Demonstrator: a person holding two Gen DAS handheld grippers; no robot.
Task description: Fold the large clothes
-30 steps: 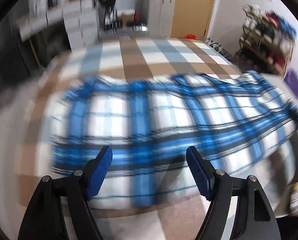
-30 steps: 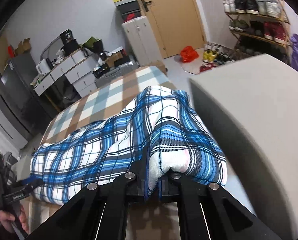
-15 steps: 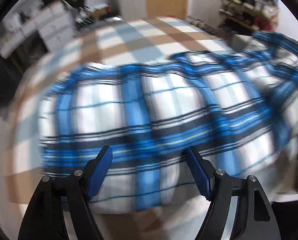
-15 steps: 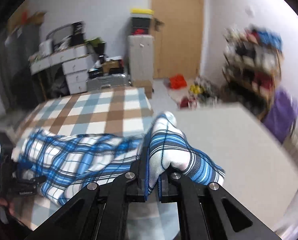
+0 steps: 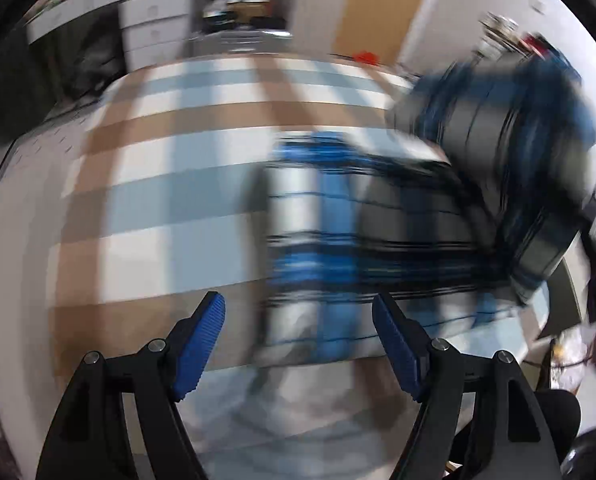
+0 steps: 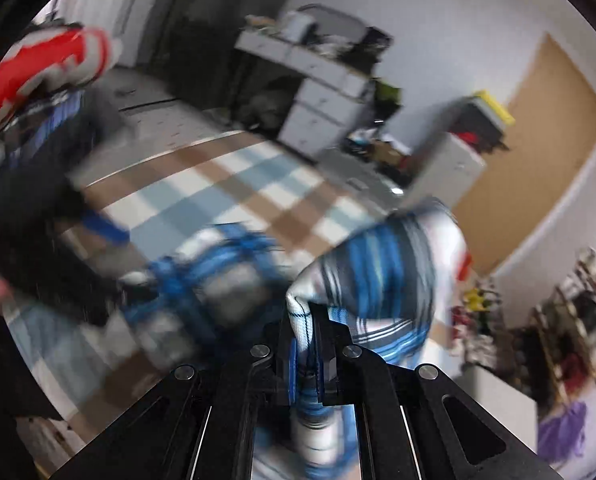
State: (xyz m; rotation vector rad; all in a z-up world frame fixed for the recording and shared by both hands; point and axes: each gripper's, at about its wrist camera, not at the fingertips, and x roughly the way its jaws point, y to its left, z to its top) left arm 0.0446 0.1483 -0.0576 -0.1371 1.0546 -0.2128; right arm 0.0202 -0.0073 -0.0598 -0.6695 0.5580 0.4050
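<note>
The right hand-held gripper [image 6: 304,344] was clamped on a fold of the blue plaid shirt [image 6: 382,276], lifting it above the checkered bed [image 6: 201,200]. The left hand-held gripper [image 5: 298,340] stood wide and empty over the bed [image 5: 157,184], just beside the shirt's blurred body [image 5: 330,240].

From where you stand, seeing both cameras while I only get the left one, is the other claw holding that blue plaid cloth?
Observer: Yes, the right claw is shut on a bunched fold of the blue plaid cloth.
Operator: Is there anything red nearby?
Observer: Its camera shows a blurred red and white shape at the upper left.
Operator: And my claw?
Observer: The left claw shows there only as a dark blur.
</note>
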